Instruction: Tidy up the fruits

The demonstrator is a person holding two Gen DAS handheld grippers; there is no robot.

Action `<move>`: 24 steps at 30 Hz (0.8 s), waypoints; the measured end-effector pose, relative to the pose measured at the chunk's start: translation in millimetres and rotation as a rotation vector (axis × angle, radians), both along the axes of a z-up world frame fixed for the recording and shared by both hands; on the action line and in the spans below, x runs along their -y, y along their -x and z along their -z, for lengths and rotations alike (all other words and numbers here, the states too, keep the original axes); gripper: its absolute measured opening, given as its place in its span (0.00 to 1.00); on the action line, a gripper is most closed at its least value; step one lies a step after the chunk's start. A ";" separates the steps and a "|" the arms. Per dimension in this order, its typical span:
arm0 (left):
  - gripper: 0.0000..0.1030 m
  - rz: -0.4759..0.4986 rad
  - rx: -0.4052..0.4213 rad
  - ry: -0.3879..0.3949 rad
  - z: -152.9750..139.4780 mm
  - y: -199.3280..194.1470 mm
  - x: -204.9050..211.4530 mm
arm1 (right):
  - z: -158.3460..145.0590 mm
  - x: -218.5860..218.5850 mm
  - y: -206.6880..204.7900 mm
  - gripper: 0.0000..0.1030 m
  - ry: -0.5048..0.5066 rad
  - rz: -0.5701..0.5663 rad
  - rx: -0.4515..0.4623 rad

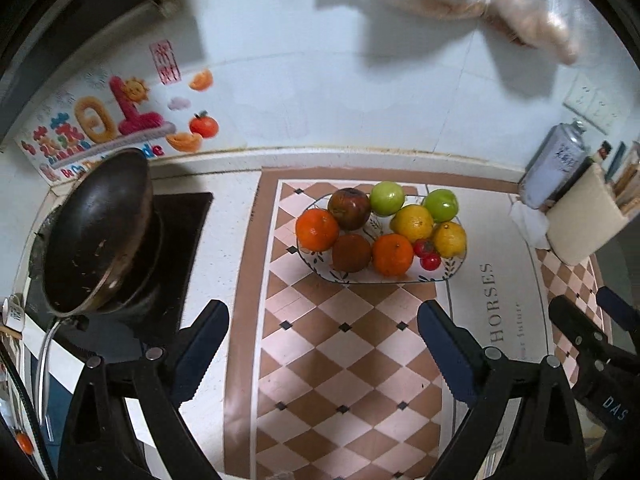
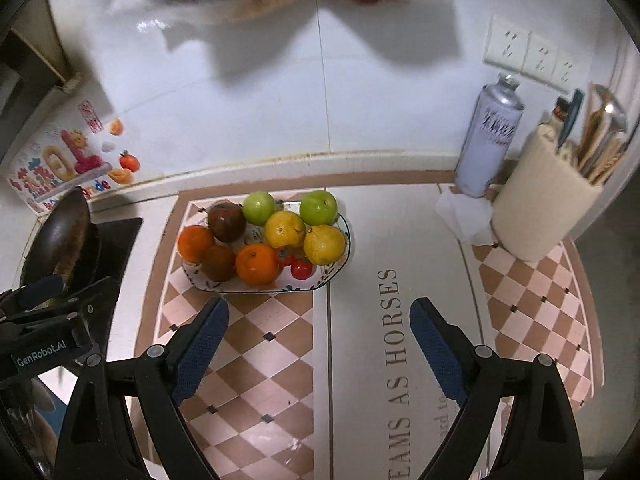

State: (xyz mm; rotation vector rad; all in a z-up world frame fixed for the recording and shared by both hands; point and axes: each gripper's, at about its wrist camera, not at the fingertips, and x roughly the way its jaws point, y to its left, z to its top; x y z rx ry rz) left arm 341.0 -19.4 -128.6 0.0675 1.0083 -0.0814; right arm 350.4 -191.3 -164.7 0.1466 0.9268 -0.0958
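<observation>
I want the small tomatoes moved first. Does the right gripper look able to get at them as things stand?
Probably yes: the right gripper is open, nothing lies between it and the tomatoes at the plate's near edge, though neighbouring fruit crowds them.

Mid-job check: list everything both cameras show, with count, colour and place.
plate: 1, white patterned, on mat
oranges: 2, orange, plate front and left
lemons: 2, yellow, plate right
green fruits: 2, plate back
dark fruits: 2, reddish-brown, plate left
tomatoes: 2, red, plate front right
mat: 1, checkered, counter
wok: 1, black, stove left
can: 1, pale, back right
holder: 1, cream, right
left tongs: open
right tongs: open
</observation>
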 end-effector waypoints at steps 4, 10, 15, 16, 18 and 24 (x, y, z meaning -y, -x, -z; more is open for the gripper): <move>0.94 0.016 0.053 0.017 -21.7 33.8 -7.5 | -24.8 -11.7 40.7 0.97 0.003 0.010 0.050; 0.94 0.060 0.129 0.037 -58.3 91.6 -17.1 | -58.9 -29.0 105.9 0.97 0.003 0.011 0.116; 0.94 0.069 0.155 0.040 -76.1 129.4 -23.2 | -83.3 -37.3 155.9 0.97 0.005 0.008 0.166; 0.94 0.068 0.159 0.038 -80.1 138.2 -24.2 | -88.2 -38.8 165.3 0.97 0.008 0.004 0.174; 0.94 0.067 0.165 0.040 -84.5 150.4 -25.7 | -97.0 -40.5 182.4 0.98 0.009 -0.004 0.184; 0.94 0.052 0.169 0.040 -95.1 186.3 -26.3 | -119.9 -40.7 219.0 0.98 0.014 -0.023 0.214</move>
